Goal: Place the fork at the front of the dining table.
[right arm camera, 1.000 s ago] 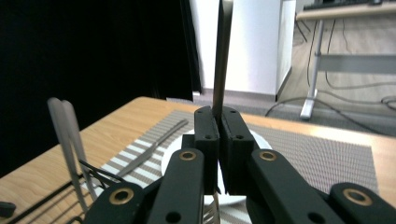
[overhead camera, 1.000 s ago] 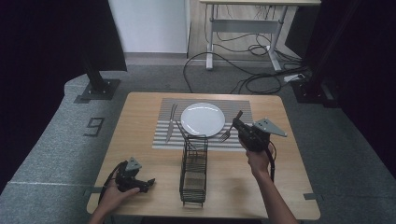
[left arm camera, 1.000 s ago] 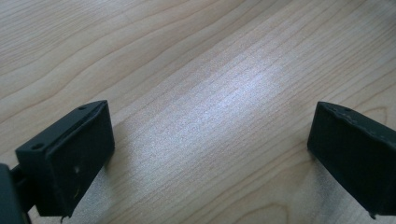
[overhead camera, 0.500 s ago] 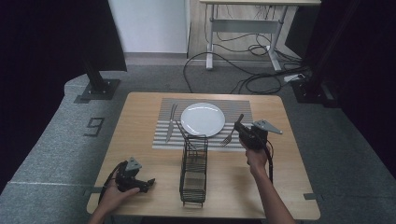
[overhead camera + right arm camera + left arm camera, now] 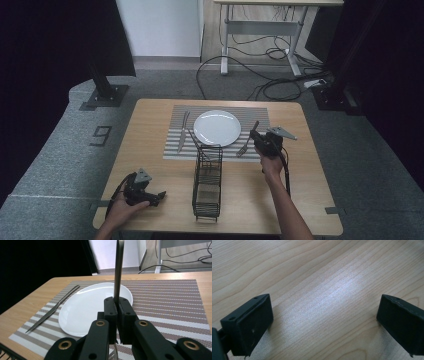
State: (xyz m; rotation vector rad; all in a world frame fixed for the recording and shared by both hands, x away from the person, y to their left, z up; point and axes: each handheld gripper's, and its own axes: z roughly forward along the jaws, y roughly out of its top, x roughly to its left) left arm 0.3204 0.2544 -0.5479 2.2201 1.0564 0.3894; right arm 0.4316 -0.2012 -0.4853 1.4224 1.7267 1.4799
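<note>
Two tongs are working: the right tongs [image 5: 117,305] are clamping tight on a fork [image 5: 118,270], its handle rising upright above them, a white plate [image 5: 85,310] lying just beyond; the left tongs [image 5: 324,322] are gaping wide, empty, over bare worktop [image 5: 317,277]

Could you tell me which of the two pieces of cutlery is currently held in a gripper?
The fork, right of the plate, clamped in the right gripper; the knife lies untouched left of the plate.
</note>
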